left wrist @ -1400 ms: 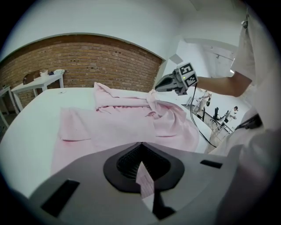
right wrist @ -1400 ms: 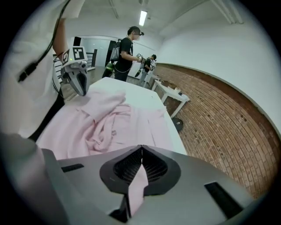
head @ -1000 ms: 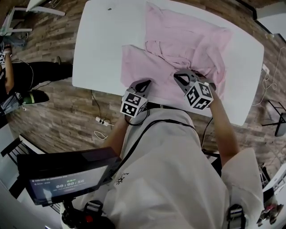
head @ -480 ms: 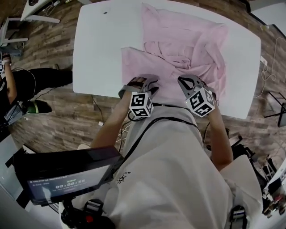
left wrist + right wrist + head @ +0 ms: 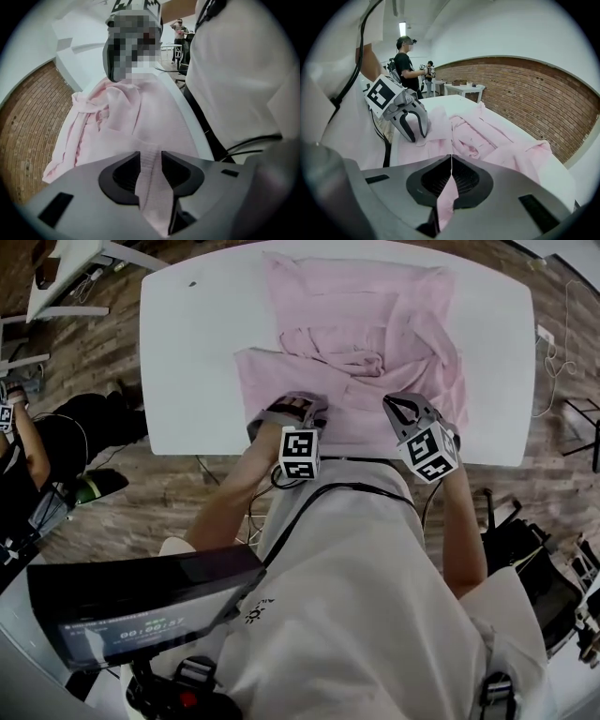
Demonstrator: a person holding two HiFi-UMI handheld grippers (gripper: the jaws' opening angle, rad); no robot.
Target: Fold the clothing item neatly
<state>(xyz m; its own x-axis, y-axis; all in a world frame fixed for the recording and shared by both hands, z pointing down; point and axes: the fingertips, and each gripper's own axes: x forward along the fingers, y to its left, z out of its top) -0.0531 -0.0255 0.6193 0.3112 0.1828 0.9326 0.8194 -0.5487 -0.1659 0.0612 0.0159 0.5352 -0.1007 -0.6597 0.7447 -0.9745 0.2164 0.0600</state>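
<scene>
A pink shirt (image 5: 356,324) lies rumpled on the white table (image 5: 187,352), its near hem at the table's front edge. My left gripper (image 5: 298,405) rests on the hem's left part. Its jaws stand apart, and a band of the pink shirt (image 5: 122,122) lies loosely in the gap of that left gripper (image 5: 150,157). My right gripper (image 5: 398,401) holds the hem further right. In its own view the right gripper (image 5: 451,157) is shut on a thin edge of the shirt (image 5: 487,136), and the left gripper (image 5: 415,126) shows beside it on the cloth.
A dark screen unit (image 5: 141,601) hangs at my chest. A seated person (image 5: 19,427) is at the far left on the wooden floor, near another table (image 5: 66,259). Two people (image 5: 407,65) stand behind. A brick wall (image 5: 525,89) runs along the table's far side.
My left gripper's jaws have parted; a second ago they were closed at the hem. It has turned and shifted slightly right. The right gripper keeps its hold.
</scene>
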